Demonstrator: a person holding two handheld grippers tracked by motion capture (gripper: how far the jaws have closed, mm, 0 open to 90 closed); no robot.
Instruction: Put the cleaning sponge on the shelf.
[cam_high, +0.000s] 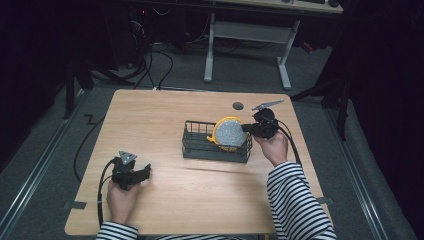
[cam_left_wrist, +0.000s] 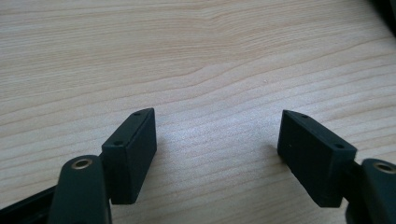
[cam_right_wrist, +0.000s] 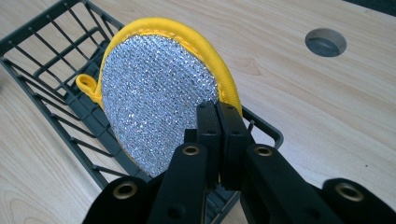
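Two grippers on a light wooden table (cam_high: 165, 200). Right gripper (cam_right_wrist: 217, 116) at the right end of a dark wire basket (cam_high: 200, 145), held by the right hand (cam_high: 275, 147) in a striped sleeve (cam_high: 295, 200). Jaws pressed together, pinching the near rim of a round scouring pad (cam_right_wrist: 154, 107): silver mesh face, yellow fabric edging, small yellow loop (cam_right_wrist: 88, 85) on its left side in the right gripper view. Pad standing on edge, tilted, lower part inside the basket toward its right end, upper part sticking up above the basket rim. Seen from the high view, pad (cam_high: 229, 132) sits in the right half of the basket, just left of the right gripper (cam_high: 247, 129). Whether the pad's lower edge touches the basket floor: cannot tell.

Left gripper (cam_high: 145, 171) near the near-left corner of the table, well apart from the basket, held low by the left hand (cam_high: 121, 197). Jaws spread wide in the left gripper view (cam_left_wrist: 217, 140), bare wood grain between them, gripping nothing.

Round cable port (cam_high: 238, 105) set in the tabletop beyond the basket, near the far edge. Desk frame (cam_high: 247, 47) standing on the floor beyond the table.
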